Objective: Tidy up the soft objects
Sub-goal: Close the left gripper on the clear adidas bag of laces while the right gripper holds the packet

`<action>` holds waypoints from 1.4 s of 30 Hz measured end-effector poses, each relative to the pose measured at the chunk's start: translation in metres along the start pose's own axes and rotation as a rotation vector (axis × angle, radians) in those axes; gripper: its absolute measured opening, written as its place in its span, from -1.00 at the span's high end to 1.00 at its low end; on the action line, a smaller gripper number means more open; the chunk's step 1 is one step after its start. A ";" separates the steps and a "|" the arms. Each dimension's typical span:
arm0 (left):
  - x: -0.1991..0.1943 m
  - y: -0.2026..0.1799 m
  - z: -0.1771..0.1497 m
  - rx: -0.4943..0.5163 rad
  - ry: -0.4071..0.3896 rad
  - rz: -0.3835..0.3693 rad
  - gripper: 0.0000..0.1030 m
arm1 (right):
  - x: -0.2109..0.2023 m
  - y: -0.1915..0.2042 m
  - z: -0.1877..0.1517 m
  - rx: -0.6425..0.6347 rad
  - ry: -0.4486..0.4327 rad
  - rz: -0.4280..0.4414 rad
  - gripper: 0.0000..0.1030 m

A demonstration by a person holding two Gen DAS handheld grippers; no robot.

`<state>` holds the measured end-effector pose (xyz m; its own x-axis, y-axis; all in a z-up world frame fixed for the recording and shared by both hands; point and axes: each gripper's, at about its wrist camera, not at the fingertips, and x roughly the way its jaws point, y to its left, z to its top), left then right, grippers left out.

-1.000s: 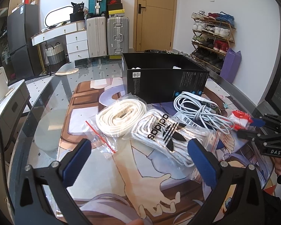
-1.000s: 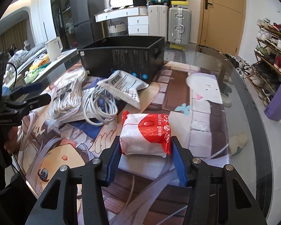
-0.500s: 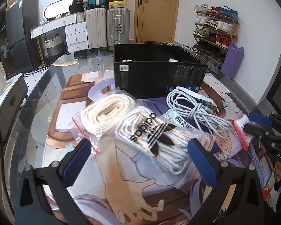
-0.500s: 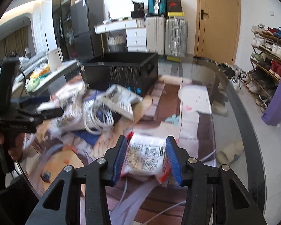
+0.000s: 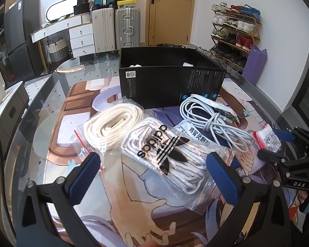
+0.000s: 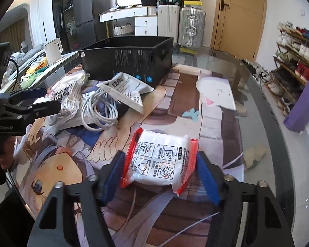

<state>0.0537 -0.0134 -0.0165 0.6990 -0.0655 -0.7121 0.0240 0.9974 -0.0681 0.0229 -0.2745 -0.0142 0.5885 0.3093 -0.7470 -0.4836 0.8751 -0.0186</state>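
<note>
Soft packets lie all over my glass table (image 6: 263,111), which is spread with a printed cartoon mat (image 6: 216,123). Between the blue pads of my right claw (image 6: 160,170) sits the red-and-white packet (image 6: 162,160), flat on the mat; the jaws have just been widening, and I see a sliver of gap on each side, so nothing is gripped. Ahead and to the left of that claw lie a coiled white cable (image 6: 101,111) and a grey foil pouch (image 6: 125,90), with the open black box (image 6: 129,59) beyond them. My left claw (image 5: 154,175) stands wide open and empty over the near end of the bag of Adidas laces (image 5: 164,152); a bag of cream strap (image 5: 113,127) lies just ahead on its left. Beyond the table I see suitcases (image 5: 117,28), white drawers (image 5: 80,39), a wooden door (image 5: 171,10) and, to the right, a shoe rack (image 5: 234,33) against the white wall.
</note>
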 end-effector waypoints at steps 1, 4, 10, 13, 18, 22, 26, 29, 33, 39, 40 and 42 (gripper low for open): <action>0.000 0.000 0.001 -0.001 0.000 -0.001 -1.00 | 0.000 0.000 0.000 -0.001 -0.004 0.006 -0.10; 0.002 -0.001 0.004 -0.008 0.003 0.001 -1.00 | -0.002 0.001 0.000 -0.010 -0.014 0.021 -0.07; 0.010 -0.002 0.020 -0.064 0.010 0.024 -1.00 | -0.003 0.005 0.000 -0.025 -0.024 0.024 -0.07; 0.018 -0.003 0.025 -0.078 0.020 0.027 -1.00 | -0.004 0.006 0.000 -0.027 -0.024 0.022 -0.07; 0.029 -0.005 0.022 -0.047 0.065 0.066 -1.00 | -0.007 0.003 0.000 -0.017 -0.031 0.019 -0.07; 0.025 -0.002 0.013 -0.034 0.076 0.053 -1.00 | -0.009 0.001 0.001 -0.013 -0.037 0.018 -0.07; 0.022 0.001 0.009 -0.039 0.083 0.015 -0.76 | -0.009 0.001 0.001 -0.012 -0.038 0.020 -0.07; 0.021 -0.001 0.006 -0.033 0.091 -0.033 -0.29 | -0.011 0.002 0.001 -0.014 -0.039 0.021 -0.07; 0.012 -0.007 0.002 -0.002 0.069 -0.062 0.19 | -0.016 0.005 0.002 -0.022 -0.049 0.024 -0.07; -0.003 -0.007 -0.005 -0.001 0.042 -0.102 0.25 | -0.025 0.005 0.003 -0.021 -0.077 0.030 -0.07; -0.006 -0.006 -0.006 -0.004 0.036 -0.107 0.25 | -0.027 0.005 0.004 -0.021 -0.083 0.032 -0.07; -0.011 -0.005 -0.007 -0.013 0.024 -0.115 0.26 | -0.030 0.006 0.005 -0.023 -0.094 0.036 -0.07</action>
<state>0.0406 -0.0175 -0.0129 0.6749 -0.1802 -0.7155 0.0938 0.9828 -0.1591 0.0053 -0.2766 0.0117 0.6282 0.3753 -0.6815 -0.5199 0.8542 -0.0088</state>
